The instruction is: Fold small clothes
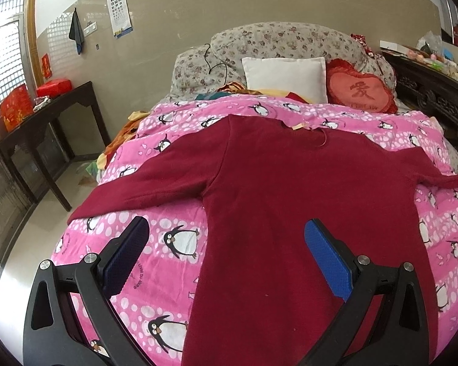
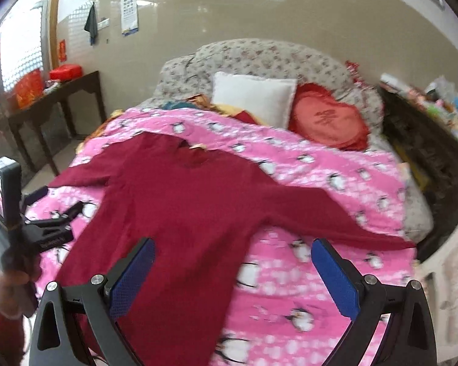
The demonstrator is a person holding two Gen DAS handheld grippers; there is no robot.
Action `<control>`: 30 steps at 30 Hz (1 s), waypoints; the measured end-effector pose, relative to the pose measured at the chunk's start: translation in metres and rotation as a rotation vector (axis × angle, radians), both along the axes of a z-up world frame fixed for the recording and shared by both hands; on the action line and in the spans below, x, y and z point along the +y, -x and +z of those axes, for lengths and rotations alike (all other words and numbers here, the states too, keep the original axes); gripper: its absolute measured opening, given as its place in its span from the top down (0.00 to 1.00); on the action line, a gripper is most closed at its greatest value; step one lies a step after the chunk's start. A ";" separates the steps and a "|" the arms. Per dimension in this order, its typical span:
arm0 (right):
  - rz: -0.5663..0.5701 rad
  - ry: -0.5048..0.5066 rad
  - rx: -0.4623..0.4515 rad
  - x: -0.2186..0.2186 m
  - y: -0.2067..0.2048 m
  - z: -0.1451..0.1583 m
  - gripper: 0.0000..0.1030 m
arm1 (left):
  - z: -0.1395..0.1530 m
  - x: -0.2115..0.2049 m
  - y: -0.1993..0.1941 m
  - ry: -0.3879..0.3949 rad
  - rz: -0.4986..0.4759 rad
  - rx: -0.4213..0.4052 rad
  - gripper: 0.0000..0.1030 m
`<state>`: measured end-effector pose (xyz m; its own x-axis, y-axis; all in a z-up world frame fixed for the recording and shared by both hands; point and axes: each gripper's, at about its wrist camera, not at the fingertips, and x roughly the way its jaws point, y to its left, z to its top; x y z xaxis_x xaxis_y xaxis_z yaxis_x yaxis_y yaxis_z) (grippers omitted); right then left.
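Note:
A dark red long-sleeved sweater (image 1: 290,201) lies flat, front down or up I cannot tell, on the pink penguin quilt (image 1: 168,262), collar toward the pillows, both sleeves spread out. My left gripper (image 1: 226,228) is open and empty above the sweater's lower left edge. My right gripper (image 2: 232,247) is open and empty above the sweater's (image 2: 180,210) lower right side, near the right sleeve (image 2: 336,213). The left gripper (image 2: 76,209) also shows at the left of the right wrist view, held by a hand.
A white pillow (image 1: 285,76), a red heart cushion (image 1: 358,90) and a floral bolster (image 1: 290,39) lie at the bed's head. A dark side table (image 1: 45,128) stands left of the bed. A carved dark cabinet (image 1: 436,97) with clutter stands on the right.

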<state>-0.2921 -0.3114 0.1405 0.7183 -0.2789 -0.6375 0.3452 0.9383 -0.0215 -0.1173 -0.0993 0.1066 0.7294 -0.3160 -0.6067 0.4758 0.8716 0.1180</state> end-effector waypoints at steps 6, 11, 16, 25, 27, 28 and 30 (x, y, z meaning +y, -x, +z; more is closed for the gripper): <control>0.018 0.004 0.005 0.017 -0.046 -0.024 0.02 | -0.005 0.004 -0.013 0.012 0.020 0.031 0.01; 0.012 -0.004 -0.008 0.025 -0.073 -0.041 0.02 | -0.011 0.001 -0.020 0.021 0.033 0.046 0.01; 0.011 -0.047 -0.009 0.023 -0.089 -0.054 0.02 | -0.019 -0.005 -0.026 0.023 0.034 0.067 0.01; -0.061 -0.093 -0.036 0.011 -0.111 -0.056 0.02 | -0.024 -0.016 -0.041 0.032 0.038 0.082 0.01; -0.073 -0.108 -0.044 0.009 -0.117 -0.056 0.02 | -0.024 -0.019 -0.045 0.034 0.040 0.075 0.01; -0.084 -0.113 -0.047 0.007 -0.122 -0.056 0.02 | -0.024 -0.020 -0.047 0.037 0.037 0.074 0.01; -0.101 -0.116 -0.052 0.005 -0.130 -0.057 0.02 | -0.026 -0.024 -0.052 0.040 0.031 0.077 0.01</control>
<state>-0.1618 -0.3064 0.0839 0.7228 -0.2779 -0.6327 0.4360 0.8938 0.1055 -0.0650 -0.1234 0.0807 0.6909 -0.3190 -0.6487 0.4551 0.8892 0.0474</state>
